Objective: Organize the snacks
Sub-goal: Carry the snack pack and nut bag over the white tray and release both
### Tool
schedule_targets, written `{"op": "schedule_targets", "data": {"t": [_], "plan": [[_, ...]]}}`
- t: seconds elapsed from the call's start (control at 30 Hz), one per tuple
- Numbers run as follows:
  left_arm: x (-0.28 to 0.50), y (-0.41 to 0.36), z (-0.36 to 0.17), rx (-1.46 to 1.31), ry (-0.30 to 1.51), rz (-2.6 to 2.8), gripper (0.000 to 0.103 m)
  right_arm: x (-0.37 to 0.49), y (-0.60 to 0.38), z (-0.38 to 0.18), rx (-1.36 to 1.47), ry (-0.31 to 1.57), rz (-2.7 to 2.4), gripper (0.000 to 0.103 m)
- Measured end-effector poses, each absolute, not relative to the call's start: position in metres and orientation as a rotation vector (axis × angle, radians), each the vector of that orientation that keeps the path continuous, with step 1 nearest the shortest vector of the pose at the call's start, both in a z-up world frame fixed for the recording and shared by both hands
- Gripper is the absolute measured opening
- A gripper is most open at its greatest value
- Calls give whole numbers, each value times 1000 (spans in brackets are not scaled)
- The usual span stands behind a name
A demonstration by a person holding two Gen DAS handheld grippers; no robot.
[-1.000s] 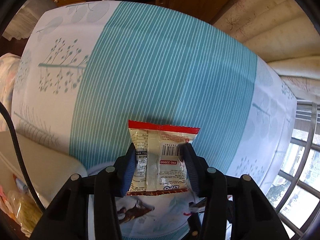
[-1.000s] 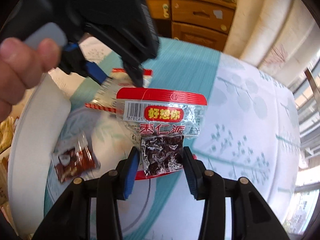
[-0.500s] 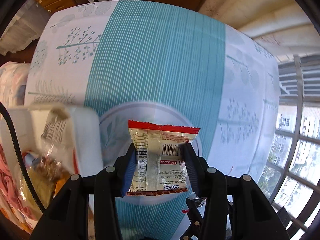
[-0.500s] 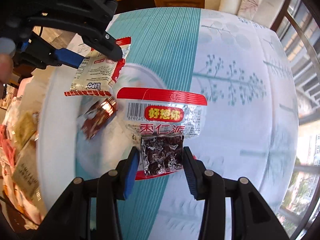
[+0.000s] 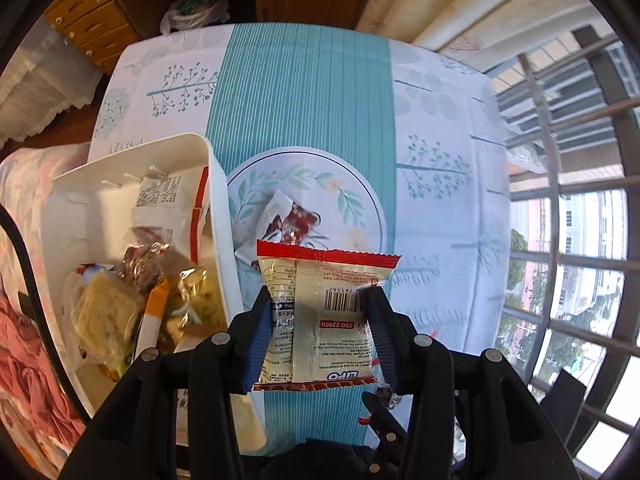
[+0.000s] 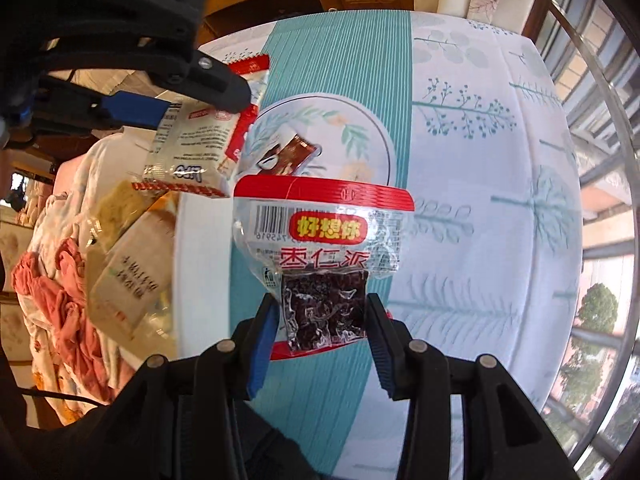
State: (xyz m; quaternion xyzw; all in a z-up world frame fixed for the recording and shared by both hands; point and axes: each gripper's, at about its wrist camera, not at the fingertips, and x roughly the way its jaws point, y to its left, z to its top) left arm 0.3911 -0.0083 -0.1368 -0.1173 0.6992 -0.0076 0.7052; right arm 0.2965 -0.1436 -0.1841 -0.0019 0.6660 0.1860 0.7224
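Left wrist view: the left claw (image 5: 320, 332) grips a cream, red-edged snack packet (image 5: 320, 312) above the worktop's teal-striped cloth (image 5: 304, 92), beside the white plastic bin (image 5: 218, 208).

Right wrist view: the right claw (image 6: 320, 328) clamps a clear, red-topped packet of dark snack (image 6: 324, 264) over the cloth.

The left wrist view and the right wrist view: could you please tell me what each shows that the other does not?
Only the left wrist view shows the white bin's inside, full of snacks. Only the right shows the red-topped snack with dark filling in the right gripper. Both show the cream LIPO pack in the left gripper, and the brown sachet on the tablecloth.
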Motion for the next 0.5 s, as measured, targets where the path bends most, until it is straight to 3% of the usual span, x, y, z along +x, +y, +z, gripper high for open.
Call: {"op": "schedule_targets", "data": {"t": [0.5], "plan": [[328,53,-83,-210,1429,-145,45,237,-98,-152,169,1470,311,43]]}}
